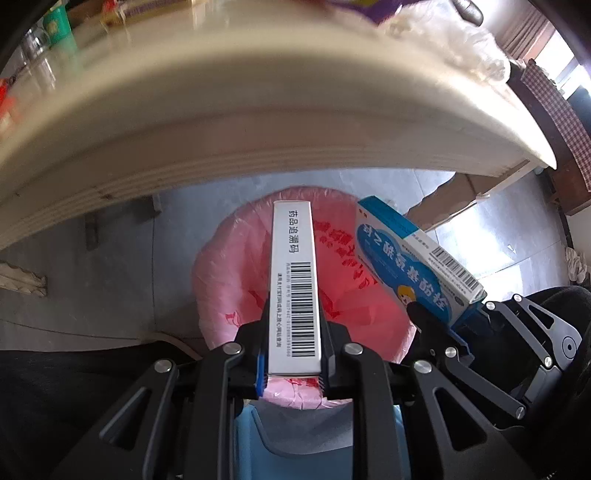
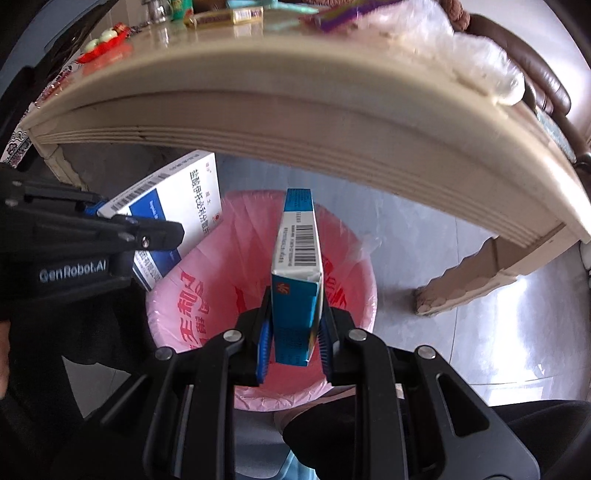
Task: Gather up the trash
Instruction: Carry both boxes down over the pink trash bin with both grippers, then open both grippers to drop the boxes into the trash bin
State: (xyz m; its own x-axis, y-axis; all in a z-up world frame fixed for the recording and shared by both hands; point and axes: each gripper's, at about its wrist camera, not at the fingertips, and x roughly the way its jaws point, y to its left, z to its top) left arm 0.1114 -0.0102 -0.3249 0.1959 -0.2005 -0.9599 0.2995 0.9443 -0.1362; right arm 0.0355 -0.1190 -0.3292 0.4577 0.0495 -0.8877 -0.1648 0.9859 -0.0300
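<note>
My left gripper (image 1: 293, 332) is shut on a white medicine box (image 1: 293, 280) with a barcode, held end-on over a bin lined with a pink bag (image 1: 236, 280). In the right wrist view that same white and dark-blue box (image 2: 177, 206) shows at the left, gripped by the left gripper (image 2: 114, 225). My right gripper (image 2: 293, 328) is shut on a light-blue medicine box (image 2: 297, 266), also hanging over the pink-lined bin (image 2: 207, 288). The left wrist view shows this blue box (image 1: 406, 254) at the right, held in the right gripper (image 1: 443, 317). Both boxes hang above the bin's mouth.
A cream table edge (image 1: 258, 122) arches over the bin, with clutter on top: a purple wrapper (image 2: 347, 14), clear plastic wrap (image 2: 476, 55) and a red item (image 2: 103, 44). A cardboard piece (image 2: 469, 277) leans by the table leg on the grey tiled floor (image 1: 110, 266).
</note>
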